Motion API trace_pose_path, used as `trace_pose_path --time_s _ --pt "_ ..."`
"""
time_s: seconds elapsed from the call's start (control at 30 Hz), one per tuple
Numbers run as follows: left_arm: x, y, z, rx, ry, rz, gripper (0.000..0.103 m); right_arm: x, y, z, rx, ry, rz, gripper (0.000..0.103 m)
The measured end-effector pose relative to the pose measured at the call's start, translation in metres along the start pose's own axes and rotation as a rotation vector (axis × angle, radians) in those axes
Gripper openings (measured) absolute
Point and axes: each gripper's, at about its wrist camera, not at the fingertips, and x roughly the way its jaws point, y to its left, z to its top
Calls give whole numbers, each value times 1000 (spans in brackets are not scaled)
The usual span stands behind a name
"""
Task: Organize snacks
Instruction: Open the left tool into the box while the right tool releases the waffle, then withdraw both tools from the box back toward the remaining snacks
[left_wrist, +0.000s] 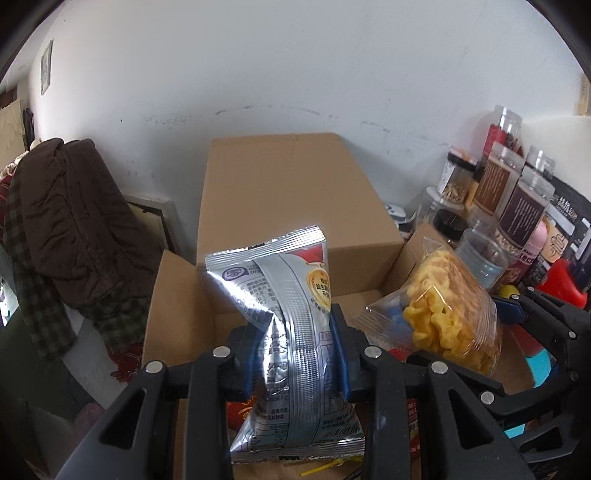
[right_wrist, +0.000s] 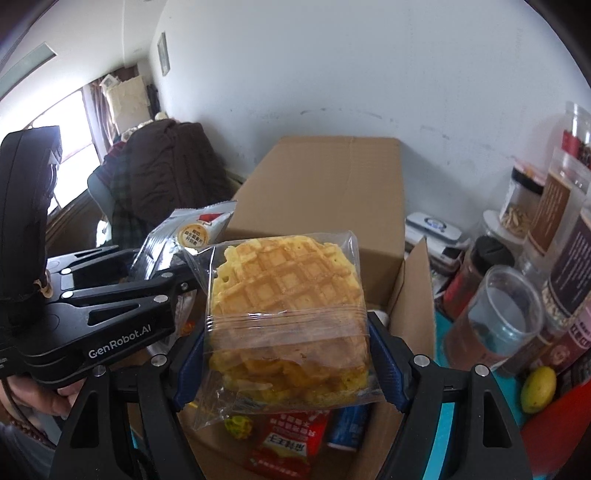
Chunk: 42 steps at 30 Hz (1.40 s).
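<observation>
Standing over an open cardboard box (left_wrist: 177, 295) w/ both grippers held above it. Left gripper (left_wrist: 297, 354) has its jaws drawn narrow, blue pads pinching a silver foil snack bag (left_wrist: 291, 332) across its middle so the foil creases in; bag stands upright, top seal up, printed text on the back seam facing the camera. Right gripper (right_wrist: 288, 354) has jaws set wider, blue pads pressed on both sides of a clear plastic pack of waffles (right_wrist: 288, 295), golden grid-pattern cakes stacked inside. From the left wrist view the waffle pack sits just to the right of the foil bag, the 2 packs near each other but apart. Inside the box, seen past the waffle pack in the right wrist view: a red snack packet (right_wrist: 291, 443) w/ white lettering, a blue packet (right_wrist: 347, 428) beside it, and a small yellow-patterned item (right_wrist: 238, 426); can't tell what that last one is. Box flaps stand open on left, right and far sides; the far flap (left_wrist: 284, 184) leans up toward a white wall. Right of the box, a crowd of clear plastic jars (right_wrist: 554, 206) w/ brown labels, one jar (right_wrist: 517, 206) holding pale seeds, plus an open clear cup (right_wrist: 498, 314) and a yellow lemon-like fruit (right_wrist: 537, 387). A hand (right_wrist: 55, 398) grips the left tool's handle.
</observation>
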Motion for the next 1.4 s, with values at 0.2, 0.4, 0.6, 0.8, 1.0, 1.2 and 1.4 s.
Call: trace_pose_path --time_s 0.2,0.4,0.6,0.8,1.0,1.2,1.4 --pt "19 0 -6 -6 72 25 32 18 -7 -3 14 55 -11 79" --pt "33 7 -19 -30 130 42 32 25 -5 -4 22 79 -7 84" --pt "36 14 -22 -71 170 12 34 26 -6 -2 26 92 -24 92" --pt "35 10 -17 -59 176 57 38 23 -7 -3 19 102 -49 93" --pt "13 7 -7 -58 130 78 38 8 -4 -1 11 89 -60 93" --pt "-14 1 2 -44 86 95 38 -21 4 7 -5 41 -70 93" --pt "-54 -4 9 -39 28 100 38 -53 16 13 -16 -4 -79 93"
